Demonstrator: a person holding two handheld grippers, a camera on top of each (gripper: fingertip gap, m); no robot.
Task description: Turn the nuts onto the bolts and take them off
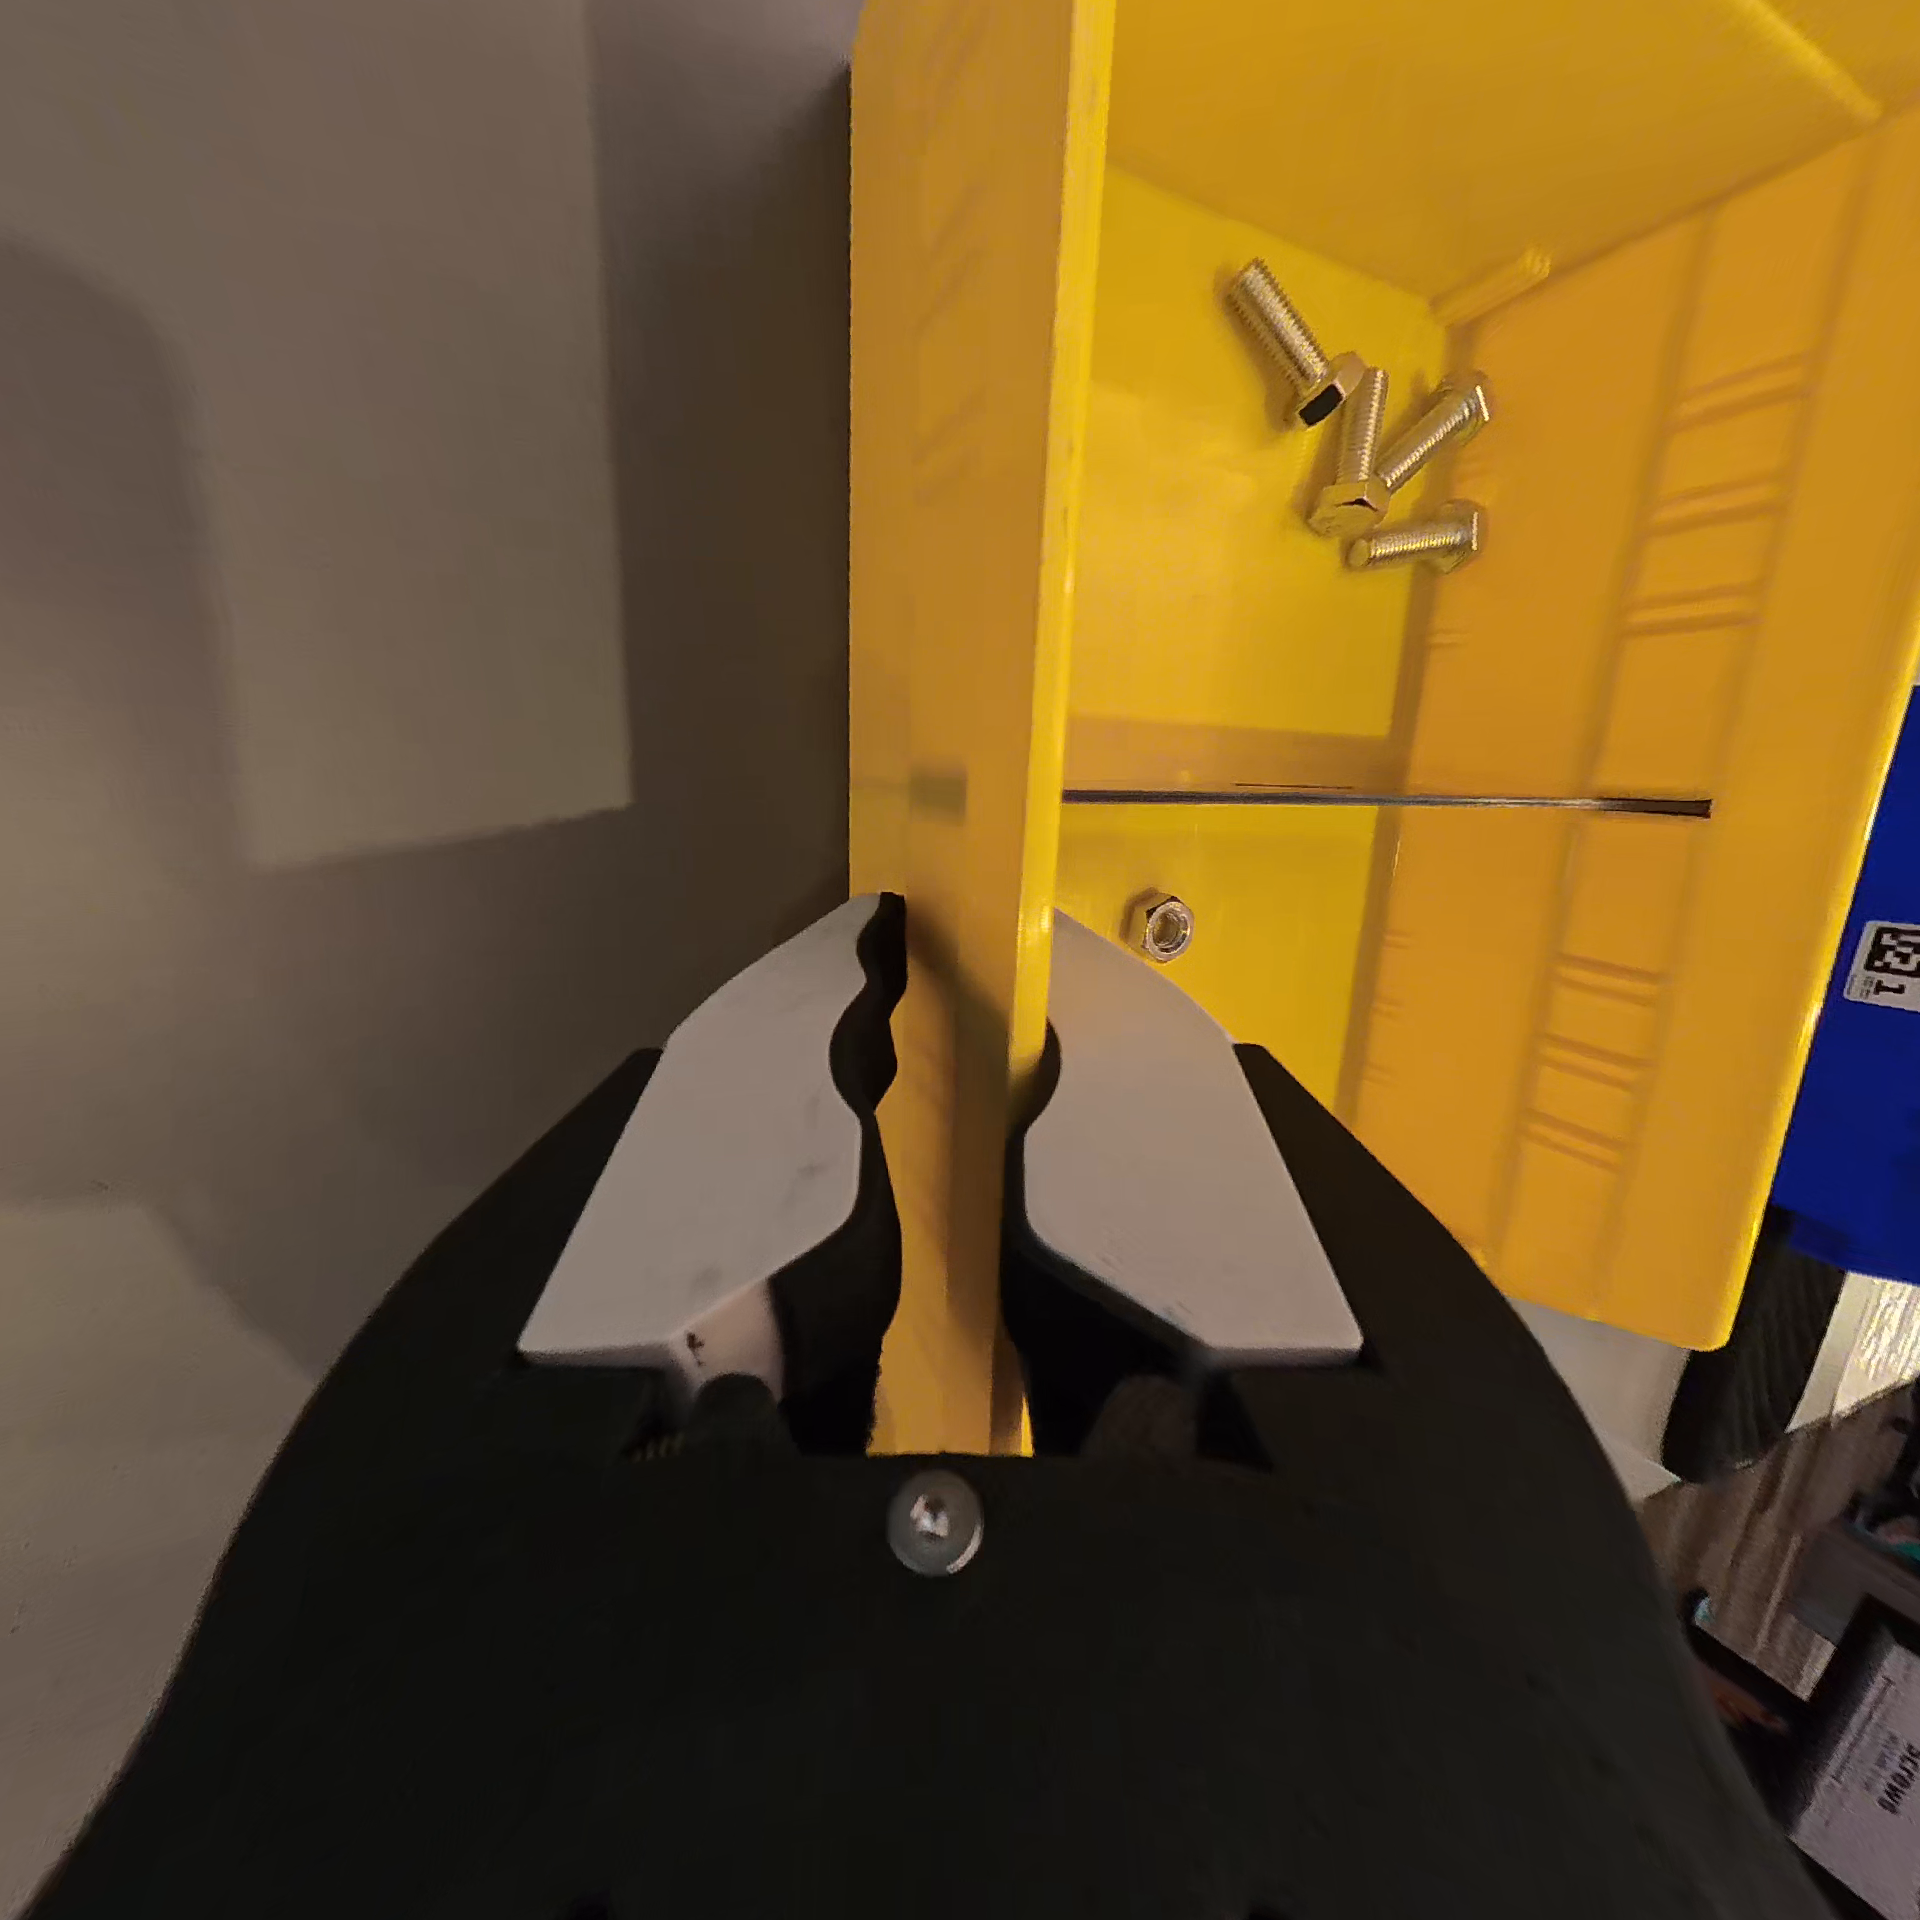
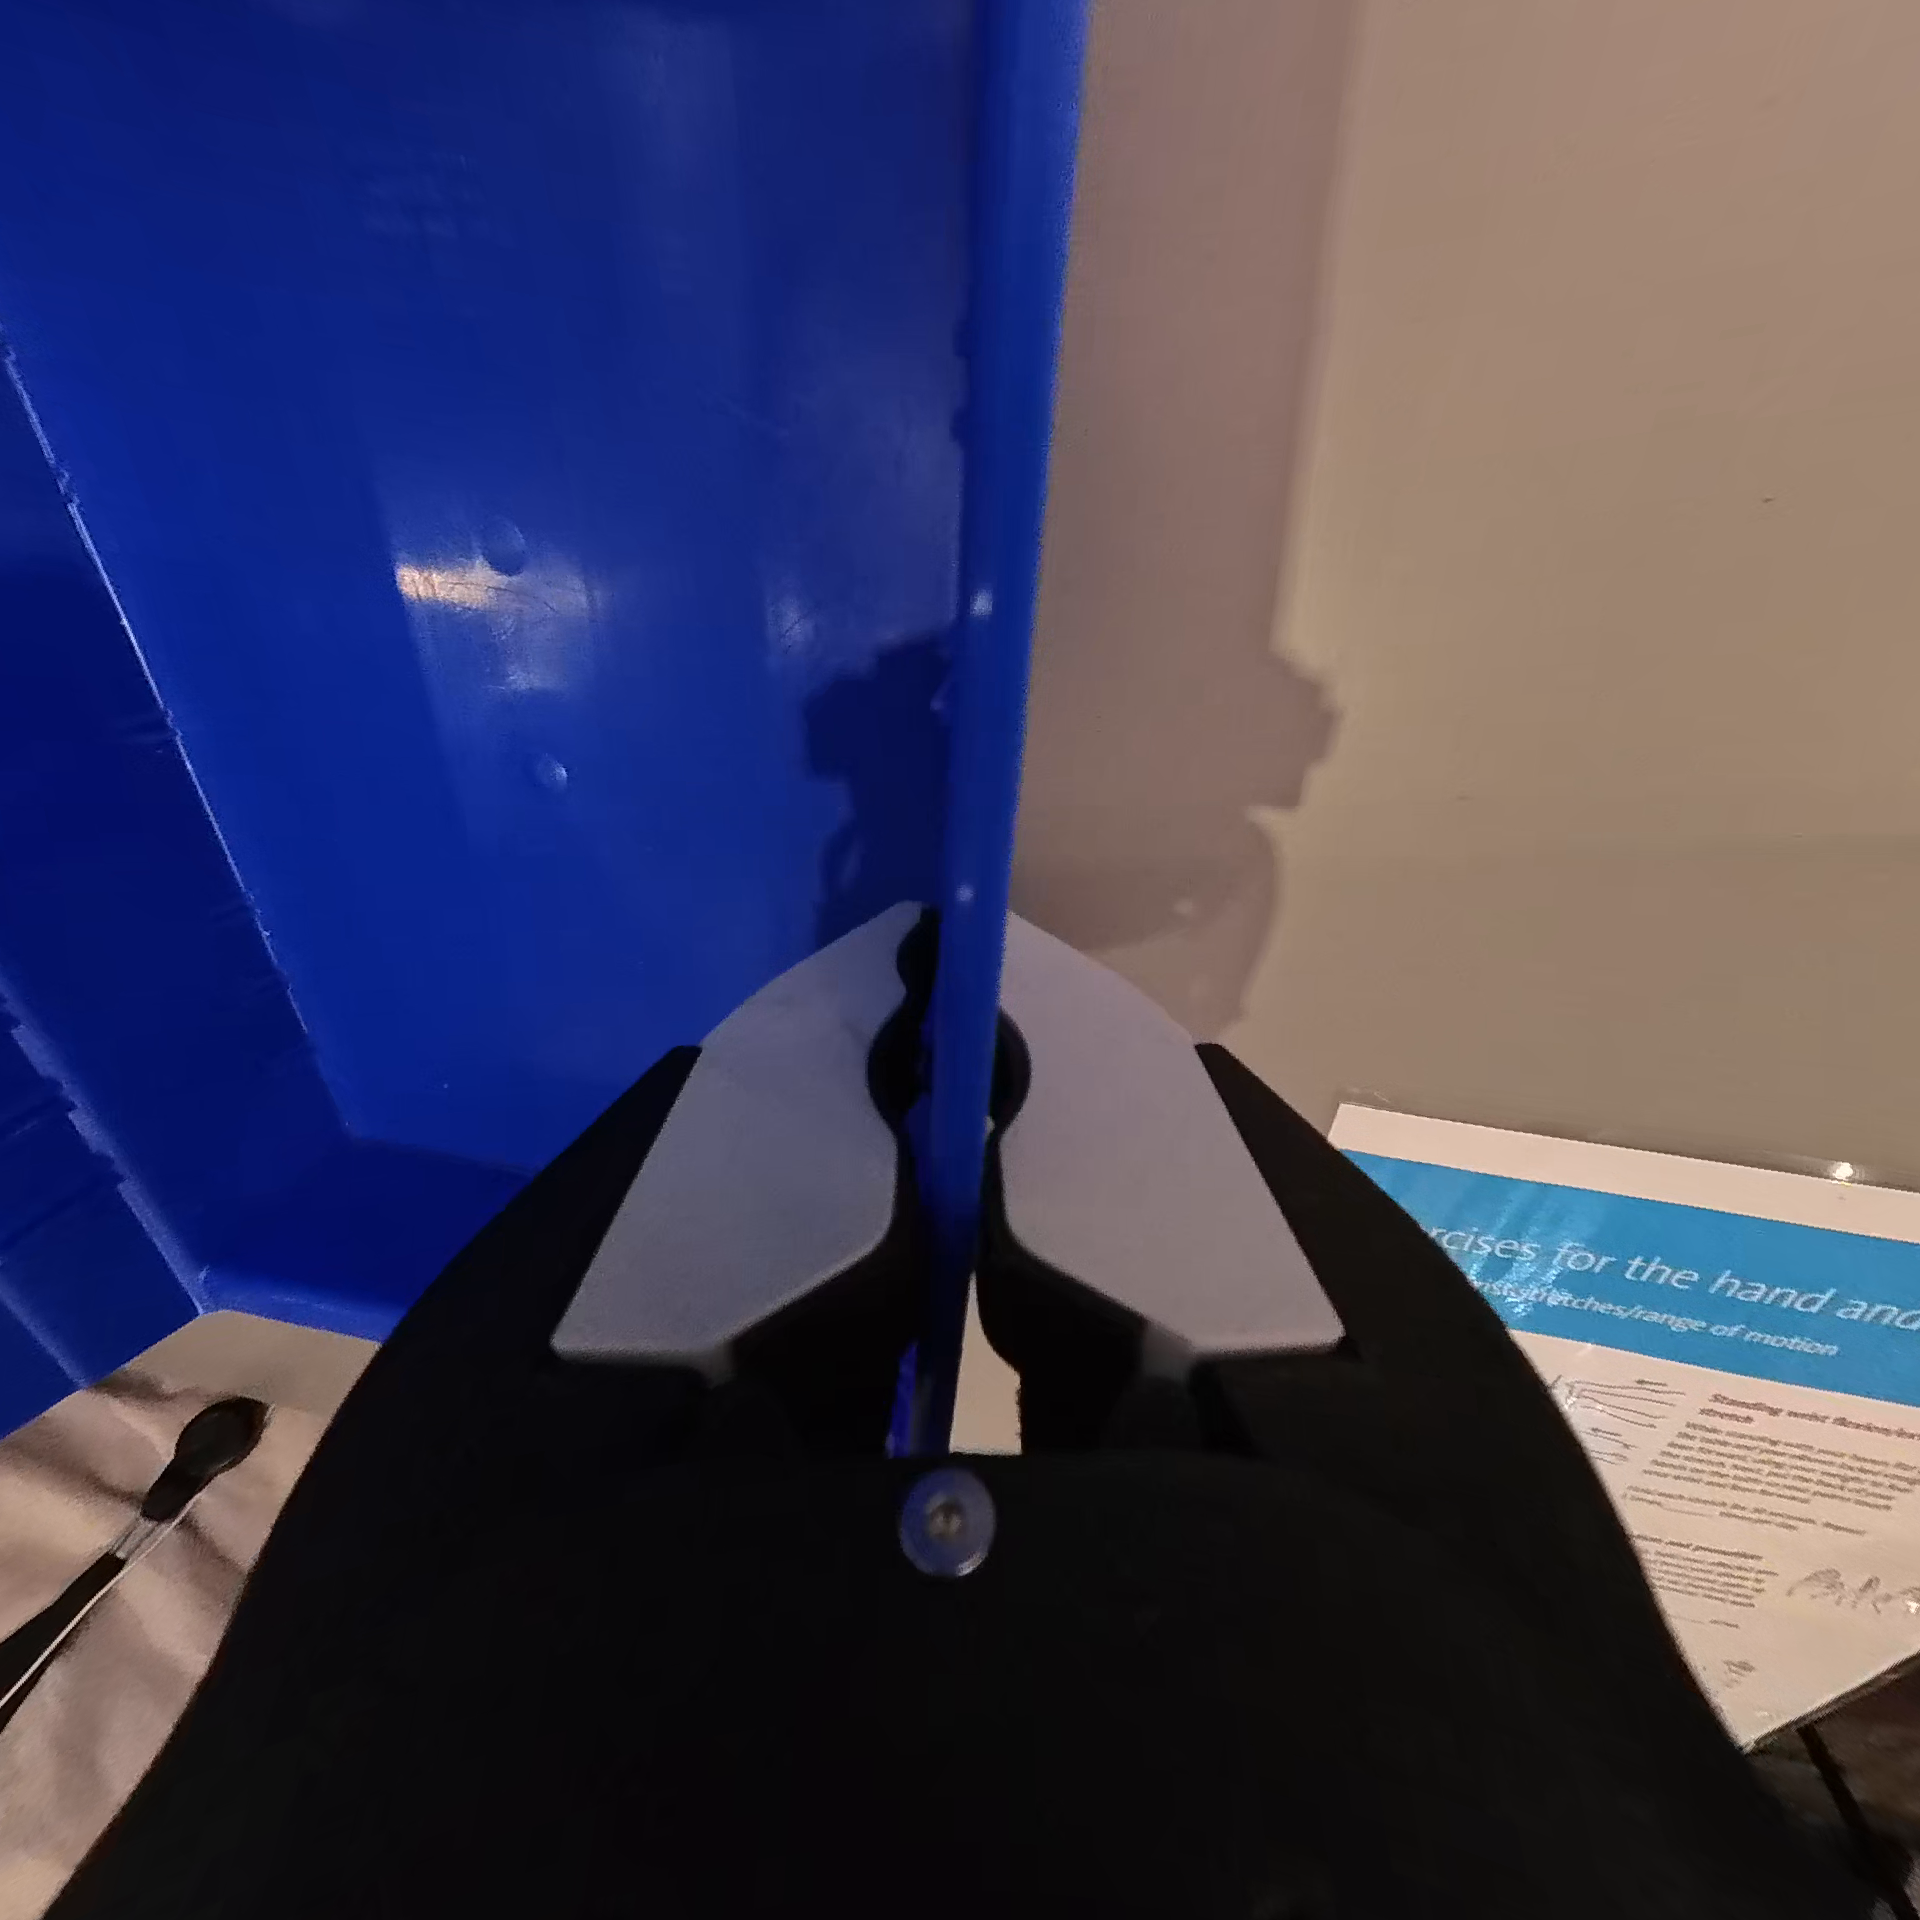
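1. Left tongs (image 1: 961, 925): clamped on the side wall of the yellow bin (image 1: 1247, 644), one finger outside, one inside. The wall runs straight up the middle of the view.
2. Just beyond the inner finger tip: one silver nut (image 1: 1166, 925) on the bin floor. A thin dark divider slot (image 1: 1382, 802) crosses the floor past it.
3. Further in, to the right of the tongs line: four brass-coloured bolts (image 1: 1371, 436) in a loose pile against the far corner, touching each other.
4. Right of the yellow bin: an edge of the blue bin (image 1: 1860, 935) with a white sticker (image 1: 1886, 961), cut off by the frame.
5. Right tongs (image 2: 961, 935): clamped on the blue bin's (image 2: 520, 520) side wall, same straddle.
6. The blue bin interior seen here holds only glare.
7. Right of these tongs: a printed sheet (image 2: 1662, 1403) on the bench, partly cut off. Lower left: a blurred dark-handled tool (image 2: 177, 1475), type unclear.
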